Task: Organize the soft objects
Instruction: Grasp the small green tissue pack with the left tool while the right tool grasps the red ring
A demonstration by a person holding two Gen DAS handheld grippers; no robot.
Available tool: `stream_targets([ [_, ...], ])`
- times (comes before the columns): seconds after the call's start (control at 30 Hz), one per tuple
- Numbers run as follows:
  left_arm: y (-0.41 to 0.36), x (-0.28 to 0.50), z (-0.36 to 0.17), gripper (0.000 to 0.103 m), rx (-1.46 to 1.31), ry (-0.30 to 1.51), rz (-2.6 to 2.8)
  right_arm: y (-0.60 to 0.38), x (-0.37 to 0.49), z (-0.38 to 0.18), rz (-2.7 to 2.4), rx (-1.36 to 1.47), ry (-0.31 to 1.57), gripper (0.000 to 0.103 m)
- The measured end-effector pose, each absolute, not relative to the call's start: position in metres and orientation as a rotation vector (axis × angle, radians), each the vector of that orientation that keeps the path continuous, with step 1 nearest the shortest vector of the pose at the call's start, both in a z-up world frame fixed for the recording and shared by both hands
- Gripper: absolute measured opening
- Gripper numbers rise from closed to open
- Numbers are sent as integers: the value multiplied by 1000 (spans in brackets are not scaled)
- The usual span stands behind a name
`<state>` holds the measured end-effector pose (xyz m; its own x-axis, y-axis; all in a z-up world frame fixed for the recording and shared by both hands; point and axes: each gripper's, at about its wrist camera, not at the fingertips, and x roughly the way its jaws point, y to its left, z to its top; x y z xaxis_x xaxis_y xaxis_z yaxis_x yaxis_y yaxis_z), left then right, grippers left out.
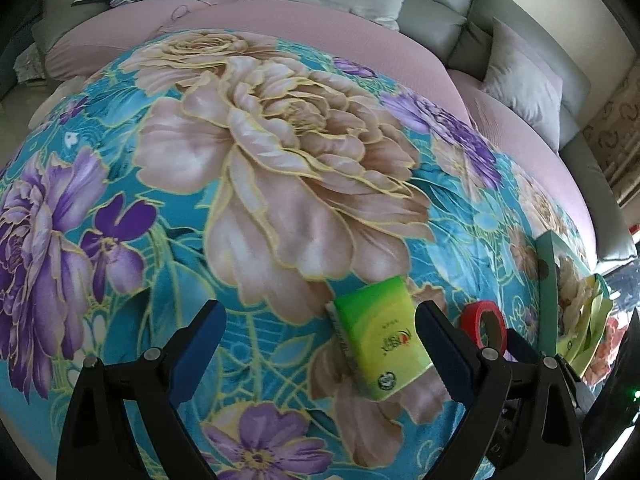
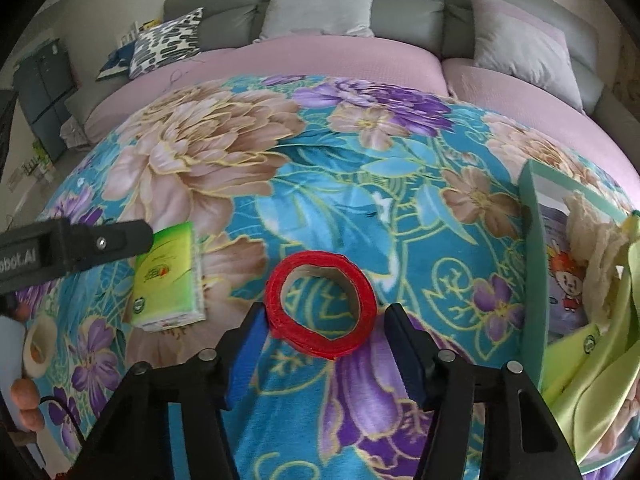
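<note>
A red tape roll [image 2: 276, 312] lies flat on the floral blanket [image 2: 320, 184]. My right gripper [image 2: 325, 312] is open, its blue pads on either side of the roll's near half; the left pad [image 2: 248, 348] is close to the rim and a gap shows on the right. A green tissue pack [image 1: 380, 344] lies between the fingers of my open left gripper [image 1: 320, 308], close to its right finger. In the right wrist view the pack [image 2: 168, 280] sits left of the roll, partly under the left gripper's finger [image 2: 100, 242]. The roll [image 1: 470, 320] also shows in the left wrist view.
A teal open box [image 2: 534, 280] stands on the blanket at the right and holds a cream cloth, a yellow-green cloth and a printed pack. A beige tape roll [image 2: 38, 344] and a person's fingers [image 2: 24, 400] are at the left edge. Grey pillows [image 2: 320, 4] line the back.
</note>
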<state>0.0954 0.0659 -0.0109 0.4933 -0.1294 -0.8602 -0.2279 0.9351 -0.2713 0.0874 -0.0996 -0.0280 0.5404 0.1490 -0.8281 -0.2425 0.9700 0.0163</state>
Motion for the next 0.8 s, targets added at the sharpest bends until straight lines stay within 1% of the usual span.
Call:
stream_targets([
  [0.03, 64, 96, -12, 96, -370, 1063, 57, -102, 88, -28, 229, -98, 974, 62],
  [0.1, 60, 98, -13, 96, -365, 1069, 49, -108, 90, -28, 223, -84, 978, 57],
  [0.67, 31, 106, -18, 95, -269, 1099, 4, -155, 90, -11, 128, 8, 935, 57],
  [0.77, 27, 108, -21, 89, -237, 1113, 3, -158, 90, -10, 125, 14, 933, 57],
  [0.8, 25, 109, -22, 82, -232, 1117, 2, -158, 90, -9, 126, 15, 933, 57],
])
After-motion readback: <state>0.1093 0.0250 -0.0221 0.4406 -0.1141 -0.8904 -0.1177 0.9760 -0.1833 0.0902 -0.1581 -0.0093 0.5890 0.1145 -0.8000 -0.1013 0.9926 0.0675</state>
